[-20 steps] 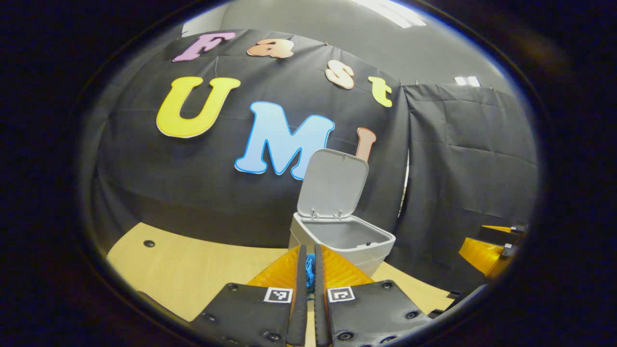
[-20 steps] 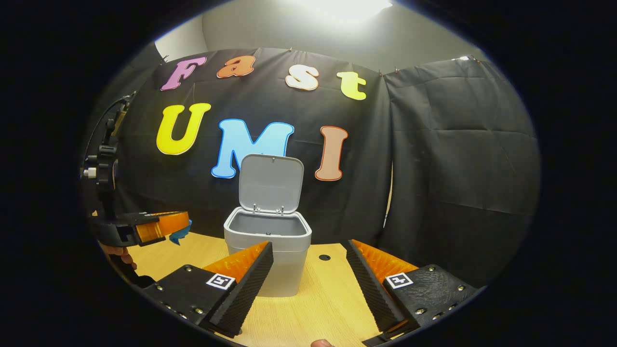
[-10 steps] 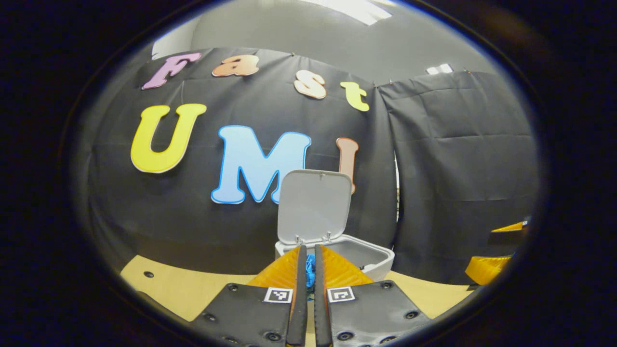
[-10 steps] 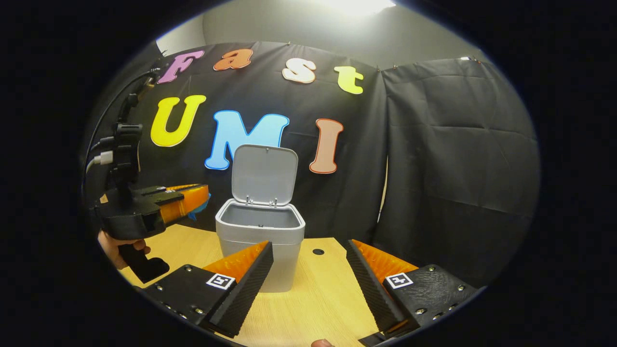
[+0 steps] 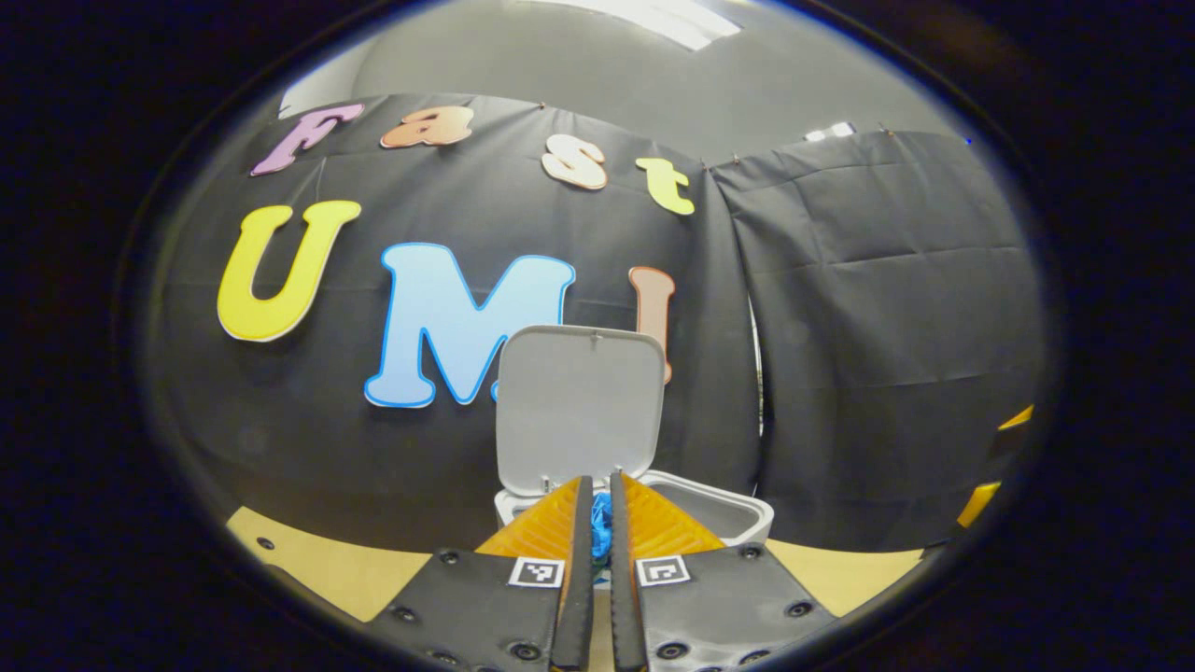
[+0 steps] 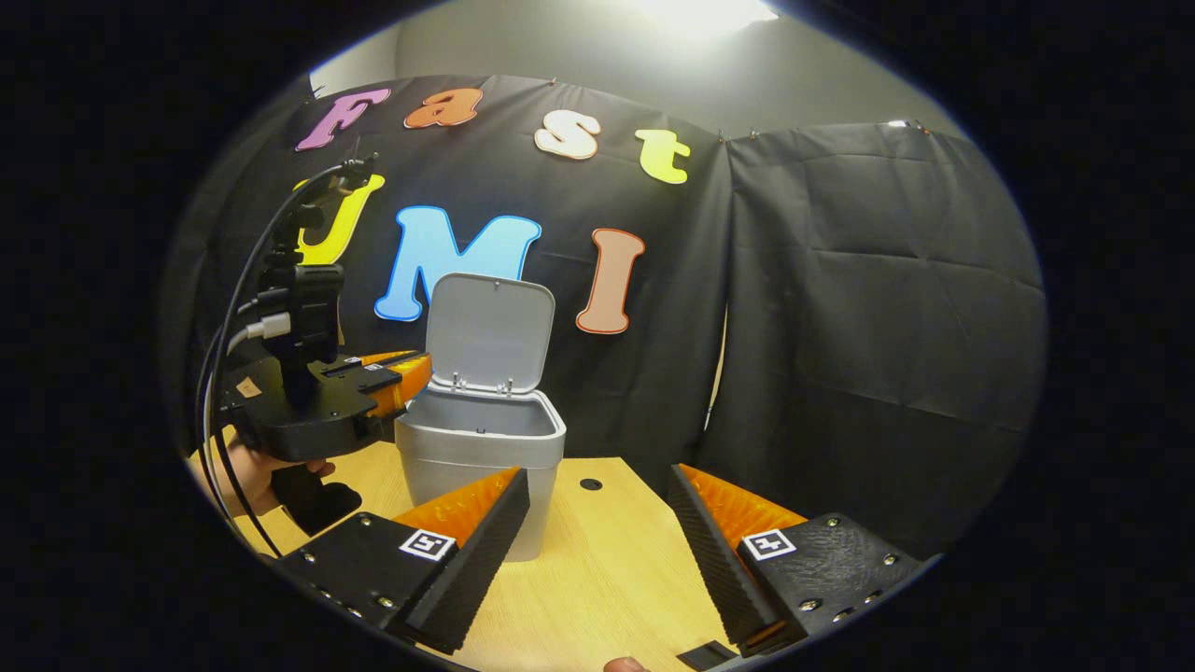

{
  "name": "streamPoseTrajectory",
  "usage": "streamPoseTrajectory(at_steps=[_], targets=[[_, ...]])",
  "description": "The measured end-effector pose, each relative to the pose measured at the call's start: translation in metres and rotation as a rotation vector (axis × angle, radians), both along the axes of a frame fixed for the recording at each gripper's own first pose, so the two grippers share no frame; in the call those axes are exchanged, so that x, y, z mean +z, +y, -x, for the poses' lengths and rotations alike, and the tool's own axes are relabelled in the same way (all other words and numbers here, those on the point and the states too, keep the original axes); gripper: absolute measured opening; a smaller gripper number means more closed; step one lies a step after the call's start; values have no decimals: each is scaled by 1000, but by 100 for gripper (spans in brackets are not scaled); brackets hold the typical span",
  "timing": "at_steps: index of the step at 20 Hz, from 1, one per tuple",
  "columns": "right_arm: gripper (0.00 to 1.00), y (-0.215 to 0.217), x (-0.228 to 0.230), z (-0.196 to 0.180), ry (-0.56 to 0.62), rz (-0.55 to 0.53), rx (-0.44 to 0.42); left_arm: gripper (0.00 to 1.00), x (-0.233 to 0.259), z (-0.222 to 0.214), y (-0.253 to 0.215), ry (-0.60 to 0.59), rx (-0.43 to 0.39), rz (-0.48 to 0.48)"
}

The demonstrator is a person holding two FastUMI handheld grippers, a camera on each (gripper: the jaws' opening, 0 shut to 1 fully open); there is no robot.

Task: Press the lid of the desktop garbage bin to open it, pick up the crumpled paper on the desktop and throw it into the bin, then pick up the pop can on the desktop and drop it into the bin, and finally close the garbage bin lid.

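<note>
The grey desktop bin [image 6: 481, 457] stands on the wooden table [image 6: 607, 579] with its lid [image 6: 485, 331] upright and open. My left gripper [image 5: 597, 485] is shut on the blue crumpled paper [image 5: 600, 527], level with the bin's near rim [image 5: 738, 509] and facing the raised lid [image 5: 579, 406]. From the right gripper view, the left gripper [image 6: 411, 369] reaches in from the left, its tips at the bin's left rim. My right gripper [image 6: 597, 476] stands open over the table in front of the bin, with nothing between its fingers.
A person's hand [image 6: 247, 467] holds the left gripper's handle, with cables looping above it. A small round hole [image 6: 590, 483] sits in the tabletop right of the bin. Black cloth walls close the back and right side.
My left gripper has carried the blue paper rightward and closer, up to the bin's rim. The right gripper has hardly moved and stays open.
</note>
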State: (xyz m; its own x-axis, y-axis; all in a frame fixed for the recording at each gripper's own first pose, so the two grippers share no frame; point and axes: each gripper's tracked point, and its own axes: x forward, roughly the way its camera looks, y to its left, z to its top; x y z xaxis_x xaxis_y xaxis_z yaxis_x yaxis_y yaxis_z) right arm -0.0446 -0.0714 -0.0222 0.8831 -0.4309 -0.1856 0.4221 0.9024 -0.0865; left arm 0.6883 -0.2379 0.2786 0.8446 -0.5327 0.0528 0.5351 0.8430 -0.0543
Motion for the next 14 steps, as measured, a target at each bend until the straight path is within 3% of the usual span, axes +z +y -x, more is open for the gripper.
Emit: streamPoseTrajectory(at_steps=[4,8,14], targets=[[96,2,2,0,-6,-1,-19,25,-18,-9,-9,40,-17,-13],[96,2,4,7,-6,14,-48,24,-33,-19,-16,61,-23,-45],[96,0,2,17,-10,-8,-84,48,-40,-19,-19,75,-45,-70]])
